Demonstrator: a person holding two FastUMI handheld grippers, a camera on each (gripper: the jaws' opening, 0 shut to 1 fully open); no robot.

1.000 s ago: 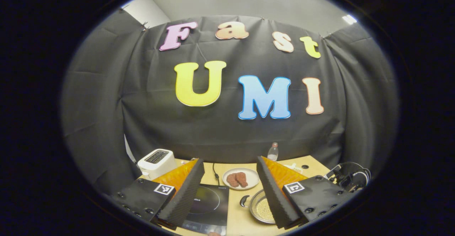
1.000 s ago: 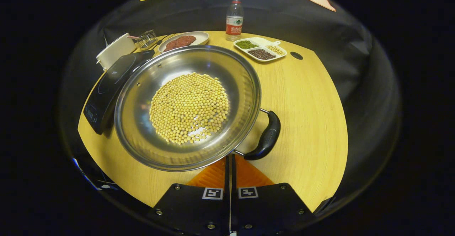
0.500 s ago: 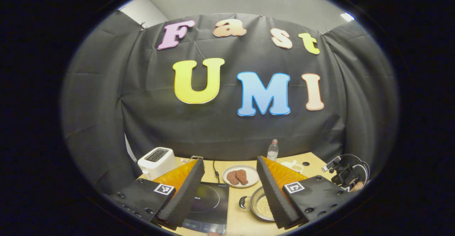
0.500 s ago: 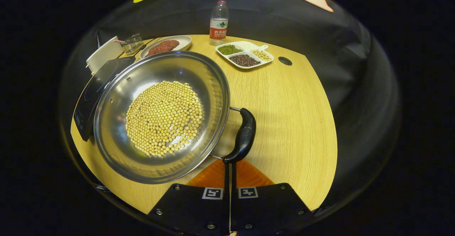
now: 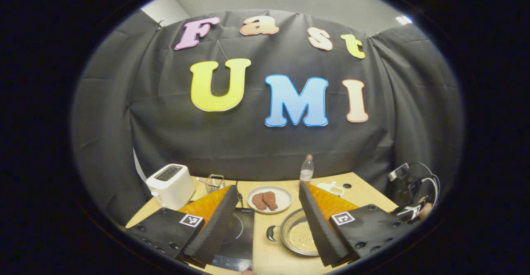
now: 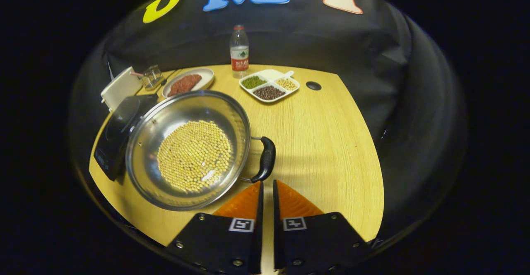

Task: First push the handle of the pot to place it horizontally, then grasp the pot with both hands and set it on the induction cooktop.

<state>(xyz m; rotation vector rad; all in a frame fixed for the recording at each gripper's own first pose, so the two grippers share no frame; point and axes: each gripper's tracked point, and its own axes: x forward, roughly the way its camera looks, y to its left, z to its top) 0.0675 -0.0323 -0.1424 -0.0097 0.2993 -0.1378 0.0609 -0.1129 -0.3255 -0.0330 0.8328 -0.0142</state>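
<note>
Pot (image 6: 188, 148) of beans is sitting on the counter (image 6: 323, 142), left of centre, beside the induction cooktop (image 6: 118, 136). Right tongs (image 6: 265, 190) are nearly together just below its handle (image 6: 266, 159); left tongs (image 5: 268, 198) are gaping apart.

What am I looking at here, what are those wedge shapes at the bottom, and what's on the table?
These are two fisheye pictures, each taken by a camera riding on a hand-held two-finger gripper; no robot arm is involved. The wedges are each gripper's own fingers. In the left gripper view, the left gripper is open and holds nothing. In the right gripper view, the right gripper has its fingers nearly together, empty, just short of the pot's black handle. On the wooden table sit a steel pot with soybeans, an induction cooktop beside it, a white toaster, a plate of meat, a water bottle and a divided dish of beans.
</note>
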